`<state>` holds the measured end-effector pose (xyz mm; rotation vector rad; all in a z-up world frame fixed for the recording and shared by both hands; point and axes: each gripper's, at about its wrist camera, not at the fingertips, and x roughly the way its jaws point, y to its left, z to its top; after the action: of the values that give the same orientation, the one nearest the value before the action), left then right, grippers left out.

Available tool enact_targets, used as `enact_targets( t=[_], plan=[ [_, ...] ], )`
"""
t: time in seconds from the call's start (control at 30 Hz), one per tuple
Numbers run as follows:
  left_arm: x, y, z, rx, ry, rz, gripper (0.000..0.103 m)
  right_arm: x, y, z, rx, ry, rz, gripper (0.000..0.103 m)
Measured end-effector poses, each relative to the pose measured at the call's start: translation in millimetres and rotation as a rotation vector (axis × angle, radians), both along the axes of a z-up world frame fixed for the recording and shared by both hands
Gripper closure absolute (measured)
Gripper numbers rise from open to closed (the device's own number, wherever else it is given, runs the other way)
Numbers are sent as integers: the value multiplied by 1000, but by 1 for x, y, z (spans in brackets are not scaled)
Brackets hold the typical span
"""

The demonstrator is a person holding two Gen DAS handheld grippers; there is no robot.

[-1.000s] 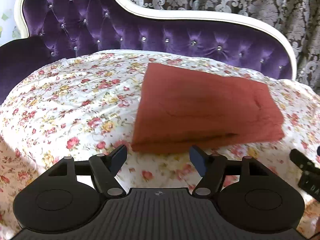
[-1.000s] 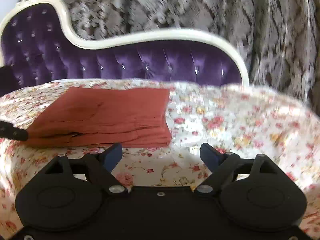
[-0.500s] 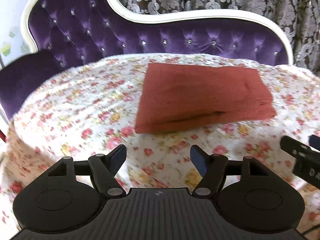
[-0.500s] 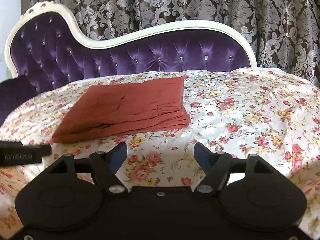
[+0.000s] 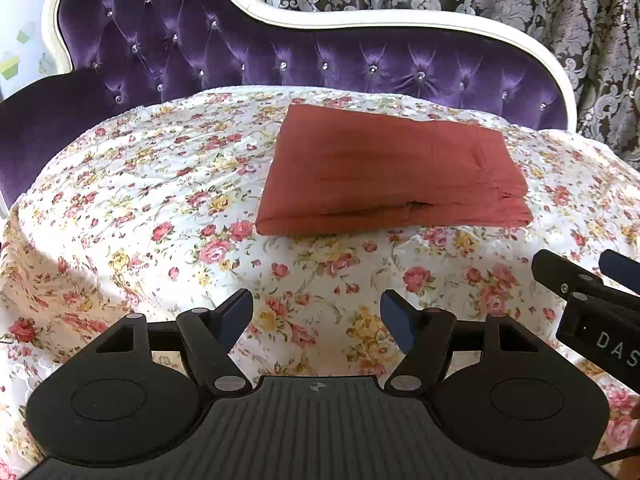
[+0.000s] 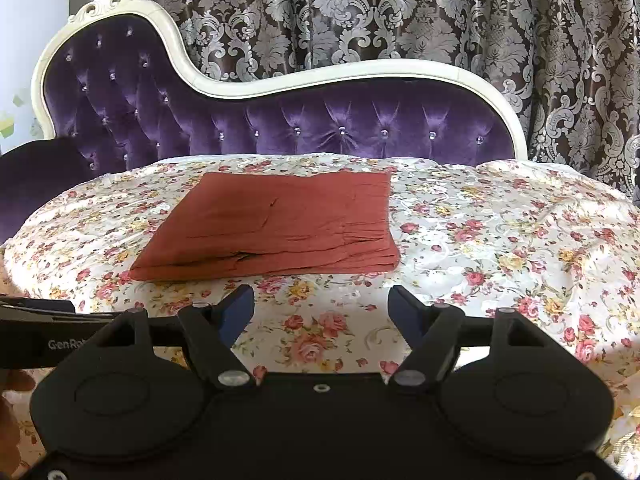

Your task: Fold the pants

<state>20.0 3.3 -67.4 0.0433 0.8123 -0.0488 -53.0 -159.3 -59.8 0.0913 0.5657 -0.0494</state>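
The rust-red pants [image 5: 392, 172] lie folded into a flat rectangle on the flower-print cover [image 5: 160, 200], in the middle of the seat. In the right wrist view the pants [image 6: 272, 224] lie ahead and a little left. My left gripper [image 5: 317, 304] hovers over the cover short of the near edge of the pants, open, nothing between its blue pads. My right gripper [image 6: 321, 296] is likewise open and empty, just short of the pants' near edge. Each gripper shows at the rim of the other's view: the right gripper [image 5: 592, 300] and the left gripper [image 6: 36, 320].
A purple tufted sofa back [image 6: 320, 128] with a white carved frame curves behind the seat. A patterned grey-brown curtain [image 6: 400, 12] hangs behind it. The flowered cover [image 6: 500, 240] stretches bare to the right of the pants and drops off at the front left.
Both grippers have drawn back from the pants, which now sit farther off in both views. The right jaws have narrowed slightly. The pants have not moved.
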Motion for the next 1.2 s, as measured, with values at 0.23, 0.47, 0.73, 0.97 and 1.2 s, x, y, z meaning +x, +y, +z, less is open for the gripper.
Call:
enact_targets(
  t=[0.23, 0.47, 0.73, 0.97, 1.2],
  plan=[
    [0, 1, -3, 9, 10, 10, 34, 1, 1, -1, 7, 7, -4, 28],
    [0, 3, -3, 6, 13, 4, 34, 1, 1, -1, 11, 13, -8, 28],
    [-1, 1, 1, 7, 3, -6, 34, 2, 1, -2, 21, 20, -13, 28],
    [-2, 1, 5, 1, -4, -10, 34, 2, 1, -2, 27, 23, -18, 28],
    [-3, -2, 5, -3, 3, -24, 34, 1, 0, -2, 31, 26, -25, 28]
  ],
)
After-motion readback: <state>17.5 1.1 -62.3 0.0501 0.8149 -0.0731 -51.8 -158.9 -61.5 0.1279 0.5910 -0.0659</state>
